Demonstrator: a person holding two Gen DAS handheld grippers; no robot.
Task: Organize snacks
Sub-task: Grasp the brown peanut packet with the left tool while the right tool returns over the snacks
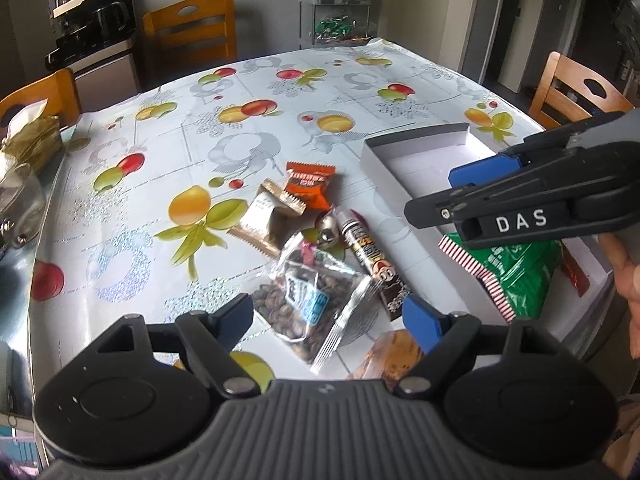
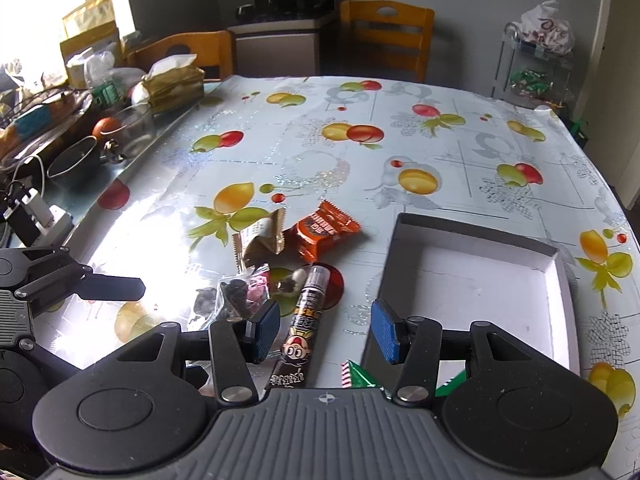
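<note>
Left gripper (image 1: pixel 328 316) hangs released over the clear bag of dark nuts (image 1: pixel 308 300), jaws wide as if lining up a pick. Right gripper (image 2: pixel 324 330) is also released, holding nothing, above the long chocolate stick (image 2: pixel 304 320). Loose snacks, including the orange packet (image 2: pixel 320 232), lie clustered on the bench (image 2: pixel 440 152) beside the white box (image 2: pixel 472 276), which already holds a green packet (image 1: pixel 516 276).
</note>
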